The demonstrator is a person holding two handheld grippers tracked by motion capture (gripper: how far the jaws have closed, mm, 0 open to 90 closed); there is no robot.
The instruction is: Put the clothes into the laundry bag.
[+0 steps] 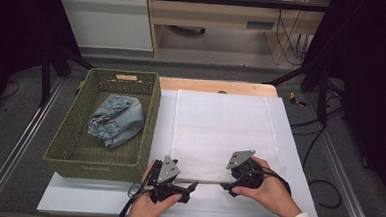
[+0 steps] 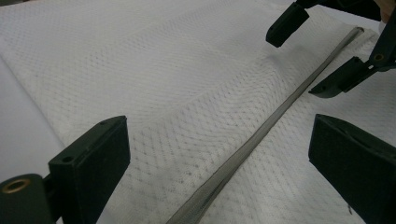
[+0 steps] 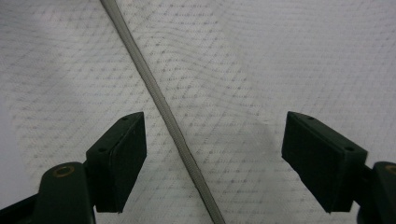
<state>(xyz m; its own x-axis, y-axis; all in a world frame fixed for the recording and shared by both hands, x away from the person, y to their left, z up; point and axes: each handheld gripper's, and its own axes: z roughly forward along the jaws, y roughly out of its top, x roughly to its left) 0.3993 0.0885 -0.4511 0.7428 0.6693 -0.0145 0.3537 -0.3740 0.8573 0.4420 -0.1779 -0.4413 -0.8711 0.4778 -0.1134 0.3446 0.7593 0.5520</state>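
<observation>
One white mesh bag (image 1: 222,135) is spread flat on the worktop (image 1: 288,158), its single grey zipper (image 1: 208,181) along the near edge. Two tools are lowered over that zipper: the left tool (image 1: 189,187) and the right tool (image 1: 228,186), each held wide, nothing gripped. One woven basket (image 1: 73,157) stands at the left, with one pair of jeans (image 1: 118,119) inside.

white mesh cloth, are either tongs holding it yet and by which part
Nothing is held. Both the left tongs and the right tongs stand open over the white mesh cloth, straddling its grey zipper edge without pinching it.
</observation>
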